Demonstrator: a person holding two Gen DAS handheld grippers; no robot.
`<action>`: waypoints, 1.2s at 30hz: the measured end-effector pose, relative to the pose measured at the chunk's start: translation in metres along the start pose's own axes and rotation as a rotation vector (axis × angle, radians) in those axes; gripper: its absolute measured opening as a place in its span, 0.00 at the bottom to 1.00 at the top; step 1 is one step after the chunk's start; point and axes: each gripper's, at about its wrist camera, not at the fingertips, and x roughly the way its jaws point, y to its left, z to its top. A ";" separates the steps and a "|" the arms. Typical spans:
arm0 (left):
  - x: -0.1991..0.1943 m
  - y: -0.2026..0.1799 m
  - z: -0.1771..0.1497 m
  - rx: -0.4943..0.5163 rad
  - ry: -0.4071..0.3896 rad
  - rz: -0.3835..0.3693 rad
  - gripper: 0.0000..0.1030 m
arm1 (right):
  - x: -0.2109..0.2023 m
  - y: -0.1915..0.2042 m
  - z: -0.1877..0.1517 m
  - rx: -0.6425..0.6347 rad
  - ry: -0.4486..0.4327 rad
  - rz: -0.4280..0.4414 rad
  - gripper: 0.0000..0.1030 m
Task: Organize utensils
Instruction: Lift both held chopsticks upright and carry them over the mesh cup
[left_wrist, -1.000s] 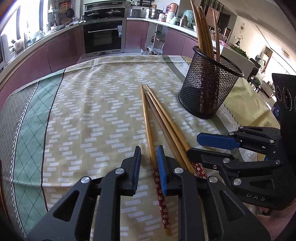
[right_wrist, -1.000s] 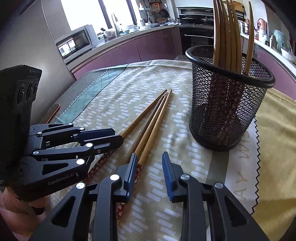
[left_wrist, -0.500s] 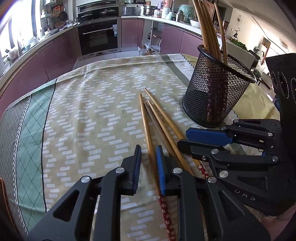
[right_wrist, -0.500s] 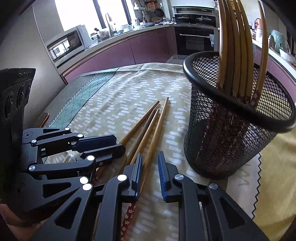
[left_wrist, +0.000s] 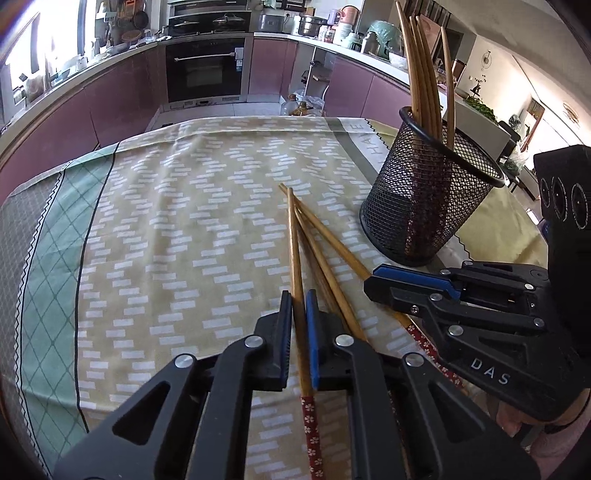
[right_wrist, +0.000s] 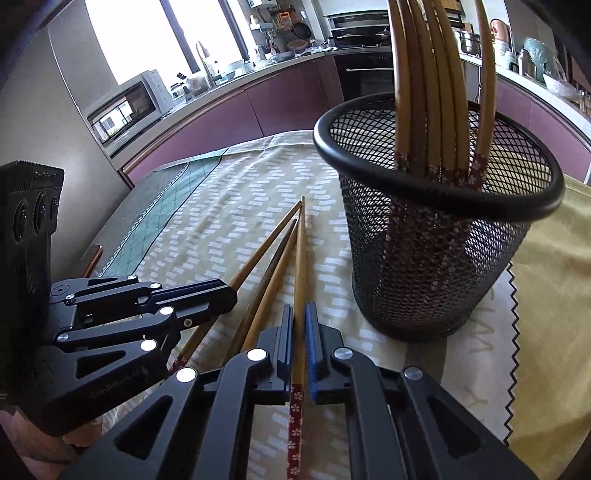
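Both grippers clamped on chopsticks, beside the holder.
Left gripper and right gripper each grip one chopstick lengthwise, tips pointing away; two lie on the cloth near the holder.

Your left tool pinches one chopstick just left of the mesh cup; your right tool sits closed below that cup

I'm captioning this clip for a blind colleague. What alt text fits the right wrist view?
The right tool is shut on a chopstick lying on the patterned tablecloth. A black mesh holder with upright chopsticks stands ahead on the right; the left tool is at the left.
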 end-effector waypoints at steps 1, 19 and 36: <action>-0.003 0.000 -0.001 -0.002 -0.004 -0.004 0.07 | -0.003 0.000 -0.001 0.002 -0.005 0.007 0.05; -0.075 -0.001 -0.001 -0.018 -0.109 -0.137 0.07 | -0.068 -0.005 -0.008 -0.012 -0.136 0.131 0.06; -0.146 -0.018 0.019 0.000 -0.264 -0.240 0.07 | -0.121 -0.029 0.008 0.006 -0.300 0.153 0.06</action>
